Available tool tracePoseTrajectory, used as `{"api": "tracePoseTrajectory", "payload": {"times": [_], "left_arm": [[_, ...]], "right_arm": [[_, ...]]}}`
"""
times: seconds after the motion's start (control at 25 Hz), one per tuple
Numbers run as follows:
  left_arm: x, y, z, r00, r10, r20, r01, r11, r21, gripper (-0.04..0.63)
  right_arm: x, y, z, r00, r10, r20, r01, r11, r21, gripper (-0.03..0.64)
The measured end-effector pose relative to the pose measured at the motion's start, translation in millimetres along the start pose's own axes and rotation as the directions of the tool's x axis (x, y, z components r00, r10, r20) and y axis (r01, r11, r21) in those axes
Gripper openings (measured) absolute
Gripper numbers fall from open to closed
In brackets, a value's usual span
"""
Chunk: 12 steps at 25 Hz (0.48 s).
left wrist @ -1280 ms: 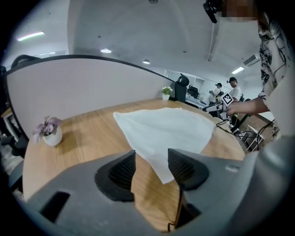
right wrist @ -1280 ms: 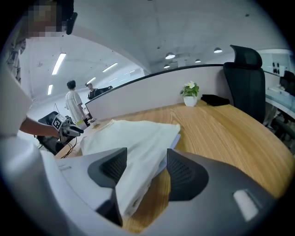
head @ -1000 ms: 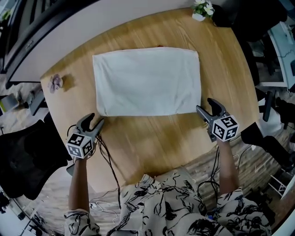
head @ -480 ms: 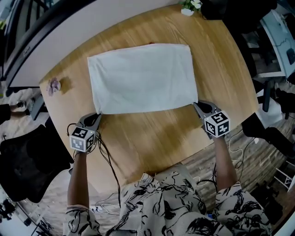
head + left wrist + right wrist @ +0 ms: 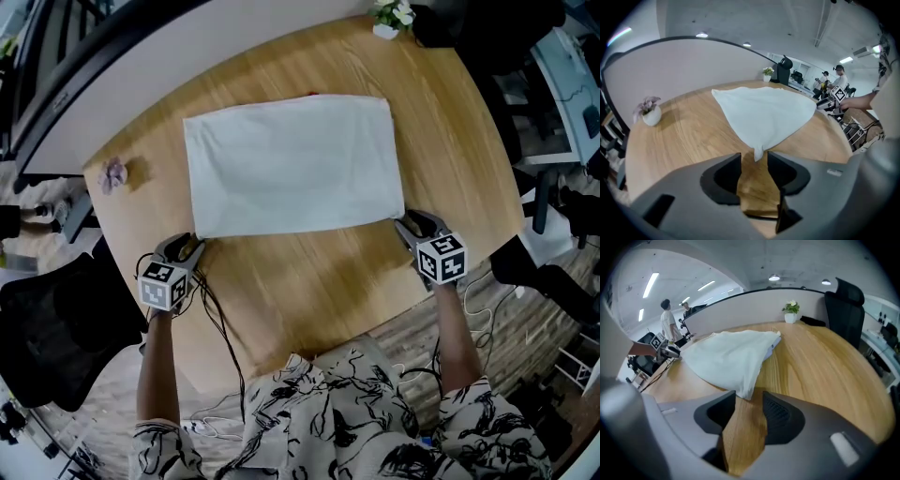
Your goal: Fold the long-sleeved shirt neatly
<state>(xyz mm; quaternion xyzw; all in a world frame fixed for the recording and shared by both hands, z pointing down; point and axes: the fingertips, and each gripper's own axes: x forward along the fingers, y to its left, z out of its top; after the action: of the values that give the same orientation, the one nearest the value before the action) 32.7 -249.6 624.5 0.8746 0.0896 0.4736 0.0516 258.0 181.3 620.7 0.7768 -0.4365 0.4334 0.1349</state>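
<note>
Head view: L gripper [image 5: 193, 247] & R gripper [image 5: 406, 223] jaws opening, near corners of shirt [image 5: 291, 164] loose between them; I should withdraw evenly.

1 folded shirt [image 5: 292, 164], 2 hand-held grippers [image 5: 192, 246] [image 5: 405, 223], 2 potted plants [image 5: 113, 173] [image 5: 389, 19], 1 wooden table [image 5: 309, 277]

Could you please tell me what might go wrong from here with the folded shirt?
1. The left gripper and right gripper are both opening their fingers with only the tips of the shirt's near corners between them; pulling away could snag a corner and drag the fold open.
2. The left corner looks pinched into a point, so that edge may stay uneven on the table.
</note>
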Motion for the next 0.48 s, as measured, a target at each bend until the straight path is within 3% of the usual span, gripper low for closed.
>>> {"api": "tracePoseTrajectory", "payload": {"times": [0.08, 0.12, 0.16, 0.24, 0.32, 0.48], "left_arm": [[-16.6, -3.4, 15.6, 0.997, 0.070, 0.033, -0.072, 0.995, 0.076, 0.193], [-23.0, -11.4, 29.7, 0.993, 0.088, 0.074, -0.096, 0.989, 0.116, 0.196], [-25.6, -22.9, 44.2, 0.989, 0.087, 0.116, -0.103, 0.984, 0.145, 0.193], [-16.5, -46.8, 63.6, 0.986, 0.049, 0.160, -0.077, 0.982, 0.171, 0.167], [3.8, -55.2, 60.5, 0.990, 0.033, 0.136, -0.053, 0.988, 0.146, 0.161], [23.0, -38.5, 26.5, 0.994, 0.077, 0.079, -0.079, 0.997, 0.020, 0.162]], "right_arm": [[-15.1, 1.8, 18.0, 0.995, -0.086, 0.058, 0.091, 0.991, -0.096, 0.246], [-22.2, 7.5, 31.9, 0.987, -0.115, 0.111, 0.131, 0.980, -0.148, 0.249], [-26.9, 15.5, 45.6, 0.978, -0.125, 0.165, 0.155, 0.970, -0.188, 0.242], [-23.6, 30.2, 61.3, 0.971, -0.102, 0.218, 0.149, 0.965, -0.213, 0.147], [-6.3, 36.1, 56.1, 0.981, -0.064, 0.185, 0.095, 0.981, -0.167, 0.167], [17.9, 33.2, 26.9, 0.993, -0.039, 0.115, 0.045, 0.998, -0.045, 0.206]]}}
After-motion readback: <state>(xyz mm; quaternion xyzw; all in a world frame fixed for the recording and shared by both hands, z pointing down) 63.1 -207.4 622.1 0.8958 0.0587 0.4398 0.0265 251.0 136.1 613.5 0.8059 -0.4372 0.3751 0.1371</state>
